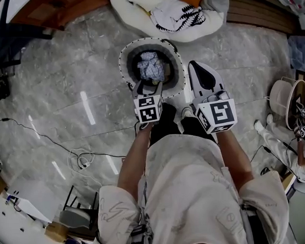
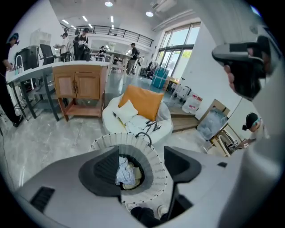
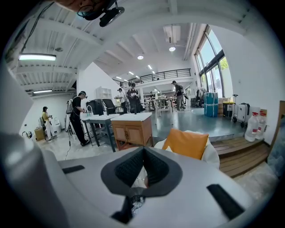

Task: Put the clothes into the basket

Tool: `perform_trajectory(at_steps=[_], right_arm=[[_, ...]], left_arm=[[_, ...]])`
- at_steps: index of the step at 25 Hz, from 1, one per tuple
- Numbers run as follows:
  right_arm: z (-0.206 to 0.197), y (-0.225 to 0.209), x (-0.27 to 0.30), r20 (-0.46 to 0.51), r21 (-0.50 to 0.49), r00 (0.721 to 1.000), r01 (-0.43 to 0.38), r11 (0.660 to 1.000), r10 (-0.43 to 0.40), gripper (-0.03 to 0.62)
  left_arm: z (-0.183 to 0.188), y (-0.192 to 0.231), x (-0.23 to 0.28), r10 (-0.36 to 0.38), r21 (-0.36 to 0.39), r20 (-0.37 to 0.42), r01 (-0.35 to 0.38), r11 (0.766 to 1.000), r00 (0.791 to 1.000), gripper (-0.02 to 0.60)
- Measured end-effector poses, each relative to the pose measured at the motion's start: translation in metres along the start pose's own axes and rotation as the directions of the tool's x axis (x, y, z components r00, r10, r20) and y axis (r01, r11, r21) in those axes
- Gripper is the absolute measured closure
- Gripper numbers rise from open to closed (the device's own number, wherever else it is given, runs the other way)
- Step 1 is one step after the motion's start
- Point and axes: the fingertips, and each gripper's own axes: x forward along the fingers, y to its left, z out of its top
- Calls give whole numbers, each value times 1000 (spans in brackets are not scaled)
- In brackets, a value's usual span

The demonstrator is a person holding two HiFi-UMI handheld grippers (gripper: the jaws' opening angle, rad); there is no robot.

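Basket [image 1: 124, 54], crumpled pale clothes [image 1: 150, 66] inside; left gripper [image 1: 149, 85] over its near rim, jaws wide, empty; right gripper [image 1: 195, 66] beside its right rim, jaws closed on nothing; advised: next take the patterned garment [image 1: 180, 15] beyond the basket by a thick fold.

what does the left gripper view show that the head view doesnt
Only the left gripper view: the tall glass windows, the dark upper balcony railing and people standing by the far desks.
Only the head view: the person's pale printed shirt and the thin black cable lying on the grey marble floor.
Both: the round white woven basket with crumpled pale clothes inside, and the white beanbag seat behind it.
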Motion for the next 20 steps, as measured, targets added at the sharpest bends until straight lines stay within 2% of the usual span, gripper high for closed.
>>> perform_trajectory(at_steps=[4,9,14,20], right_arm=[[14,0,-10,34,-12,999,8,1000,-7,605],[35,0,-27,93,-17,995,34,999,-32,605],[71,-5,-43,194,-24,979,67,997,-61,605],[119,-18,-71,308,-24,949,79,997,-68,606]], left_arm=[[37,-6,-39,-1,29,117,-2,1000,993,270],[87,-8,-92,5,64,270,-23,998,963,270],[147,-11,-149,0,109,444,-54,993,896,276],[206,-32,-206,-12,152,583,-95,984,813,295]])
